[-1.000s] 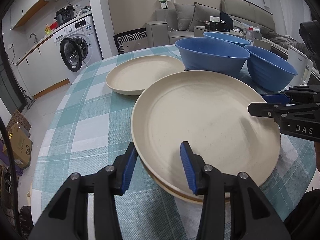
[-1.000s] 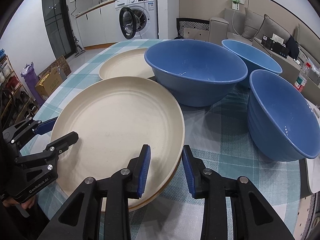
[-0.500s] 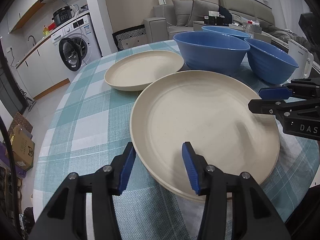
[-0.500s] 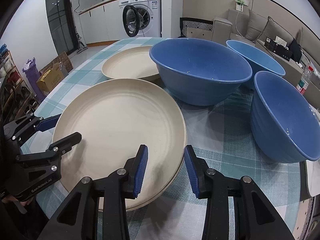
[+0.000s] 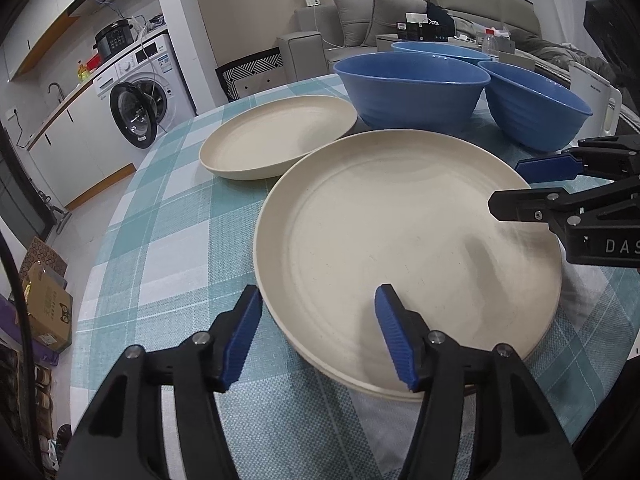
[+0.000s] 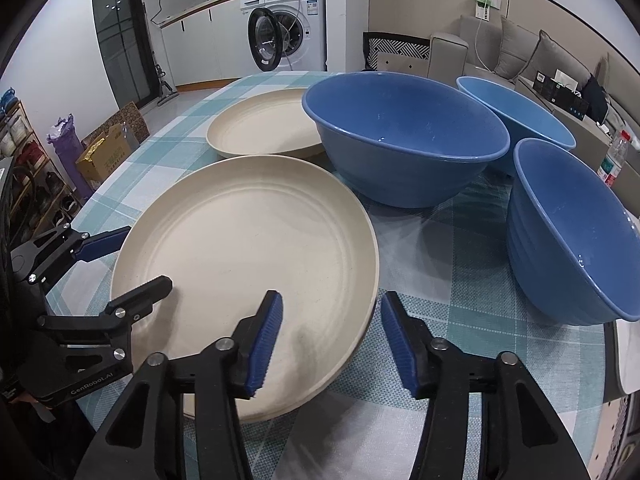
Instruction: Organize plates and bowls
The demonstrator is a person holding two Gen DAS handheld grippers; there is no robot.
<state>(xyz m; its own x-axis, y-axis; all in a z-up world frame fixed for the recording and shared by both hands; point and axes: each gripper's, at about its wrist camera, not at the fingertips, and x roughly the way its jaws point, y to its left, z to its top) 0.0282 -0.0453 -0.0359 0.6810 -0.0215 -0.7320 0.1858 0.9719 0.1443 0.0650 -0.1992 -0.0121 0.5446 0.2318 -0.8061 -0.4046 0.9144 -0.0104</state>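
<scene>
A large cream plate [image 5: 404, 240] [image 6: 248, 264] lies near me on the checked tablecloth, stacked on another plate whose edge shows beneath. My left gripper [image 5: 320, 336] is open, its fingers astride the plate's near rim. My right gripper [image 6: 330, 336] is open, astride the opposite rim. A second cream plate [image 5: 276, 140] [image 6: 268, 124] lies farther back. Three blue bowls stand behind: a big one [image 5: 412, 88] [image 6: 404, 144], one at the right [image 5: 536, 108] [image 6: 576, 236] and one at the back [image 5: 440, 50] [image 6: 516, 116].
The round table's edge [image 5: 92, 280] drops off at the left. A white jug [image 5: 596, 96] stands at the far right by the bowls. A washing machine [image 5: 140, 96], cardboard boxes on the floor and a sofa lie beyond the table.
Both grippers have opened a little wider and drawn back slightly from the near plate, which has settled lower onto the plate beneath. The plates and bowls have not shifted otherwise.
</scene>
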